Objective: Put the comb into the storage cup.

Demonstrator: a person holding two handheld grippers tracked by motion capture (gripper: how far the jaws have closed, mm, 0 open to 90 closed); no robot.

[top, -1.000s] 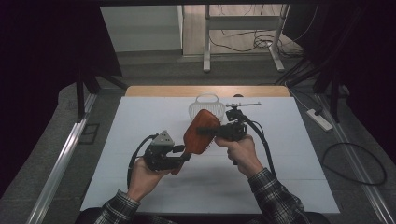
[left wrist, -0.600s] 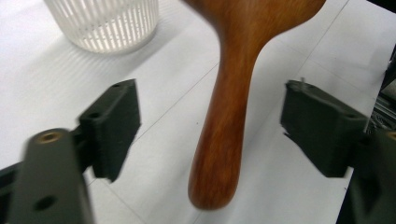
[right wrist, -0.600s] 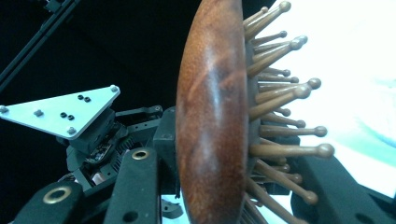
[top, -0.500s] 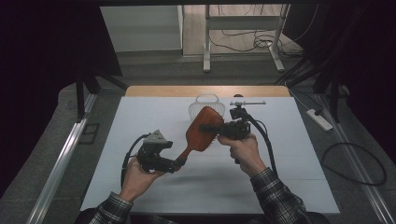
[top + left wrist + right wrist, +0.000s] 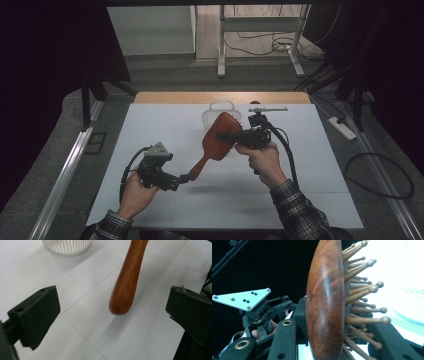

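A wooden hairbrush [image 5: 220,136] hangs above the white table, head up and handle [image 5: 200,166] slanting down to the left. My right gripper [image 5: 226,136] is shut on the head; in the right gripper view the head [image 5: 324,305] stands edge-on between the jaws, bristles [image 5: 362,302] to the right. My left gripper [image 5: 183,178] is open at the handle's tip, its jaws having just been opening. In the left gripper view the rounded handle end [image 5: 126,287] lies between the wide-apart pads [image 5: 40,312], touching neither.
A clear ribbed plastic basket [image 5: 219,112] stands at the back of the white mat [image 5: 150,130], and its ribbed wall [image 5: 66,243] is ahead of the left gripper. A small metal stand [image 5: 260,109] sits beside it. A power strip [image 5: 341,127] lies on the floor right.
The left gripper's jaws opened and let go of the brush handle, and that hand drew back left and toward the person. The right gripper kept its hold on the brush head.
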